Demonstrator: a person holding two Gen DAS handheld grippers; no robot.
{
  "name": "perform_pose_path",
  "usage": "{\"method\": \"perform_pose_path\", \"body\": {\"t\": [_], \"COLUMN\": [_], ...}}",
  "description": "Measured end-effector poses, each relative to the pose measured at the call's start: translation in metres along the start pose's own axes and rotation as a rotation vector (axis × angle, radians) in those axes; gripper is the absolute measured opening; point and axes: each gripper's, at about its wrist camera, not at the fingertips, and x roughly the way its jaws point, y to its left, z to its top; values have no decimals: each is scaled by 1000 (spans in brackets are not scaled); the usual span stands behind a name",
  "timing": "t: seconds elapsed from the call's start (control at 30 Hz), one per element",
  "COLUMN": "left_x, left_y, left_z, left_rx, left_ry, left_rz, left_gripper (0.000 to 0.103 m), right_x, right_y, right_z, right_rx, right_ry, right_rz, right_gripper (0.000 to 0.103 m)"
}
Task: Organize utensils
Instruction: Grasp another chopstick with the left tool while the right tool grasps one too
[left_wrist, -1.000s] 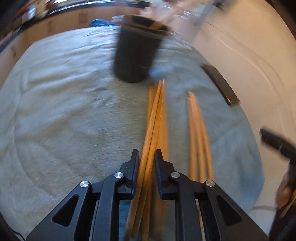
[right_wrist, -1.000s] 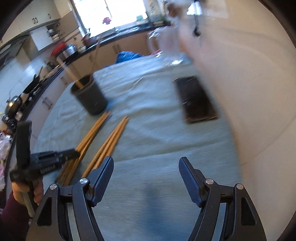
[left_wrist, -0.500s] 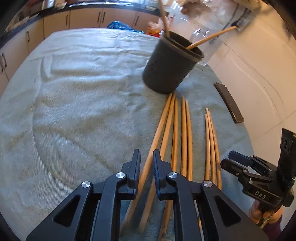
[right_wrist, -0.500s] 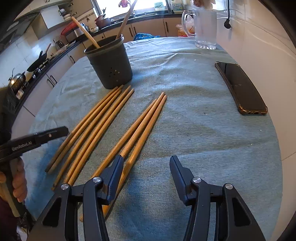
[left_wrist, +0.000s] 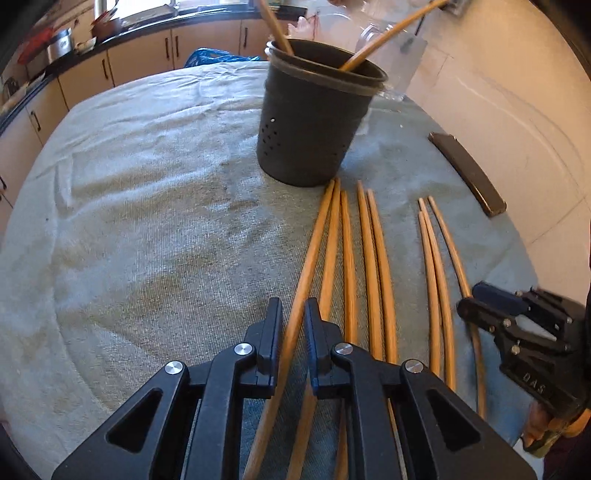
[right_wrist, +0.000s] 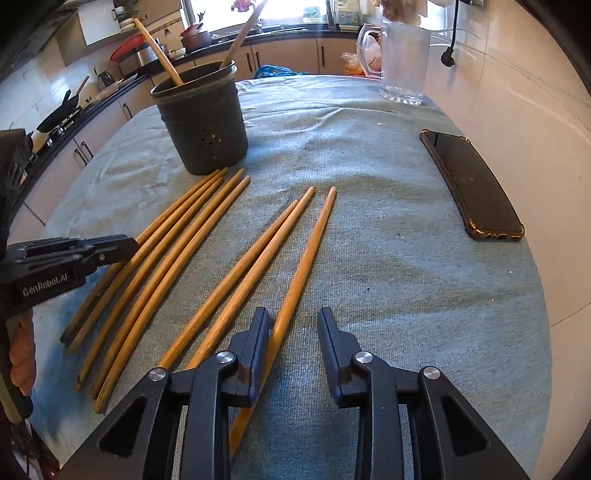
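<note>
chopsticks lie on the grey cloth that covers the counter, in two groups. the left group has five sticks side by side, with their thin ends near the foot of the dark holder. the right group has three sticks, a little apart from the first group. the holder stands upright on the cloth, it has small holes in its wall, and two more chopsticks lean inside it. the left tool is low over the left group, and its fingers are nearly pressed together, with the leftmost stick running through the narrow gap between them. i cannot tell if the pads really press this stick or only stand beside it. the right tool is half spread over the near end of the right group. the rightmost stick passes just beside its left finger and goes under it, and the right finger is apart from any stick, over bare cloth. a black phone lies flat near the right edge of the counter, well apart from the sticks. a clear glass jug stands at the far side of the counter, near the white tiled wall. kitchen cabinets with a dark worktop are behind.
</note>
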Motion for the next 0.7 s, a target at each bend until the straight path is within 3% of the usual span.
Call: {"method": "perform_pose_path", "body": {"t": [0.07,0.13,0.37,0.7], "left_x": [-11,-17,-1,7], "left_y": [2,-1,-13,-17], "left_z": [0,0,-1,4], "left_rx": [-17,4,95,111], "left_ry": [-49,-77,-18,-24], "left_rz": [-47,-21,15,49], "left_gripper": [12,12,12,12], "right_x": [0,0,0,1], "right_y": [0,0,1,0], "right_z": [0,0,-2,-2], "right_rx": [-4,-10,-5,-6], "right_ry": [0,-1,-11,-14], "right_rz": [3,3,3,3], "right_gripper": [30,30,30,30]}}
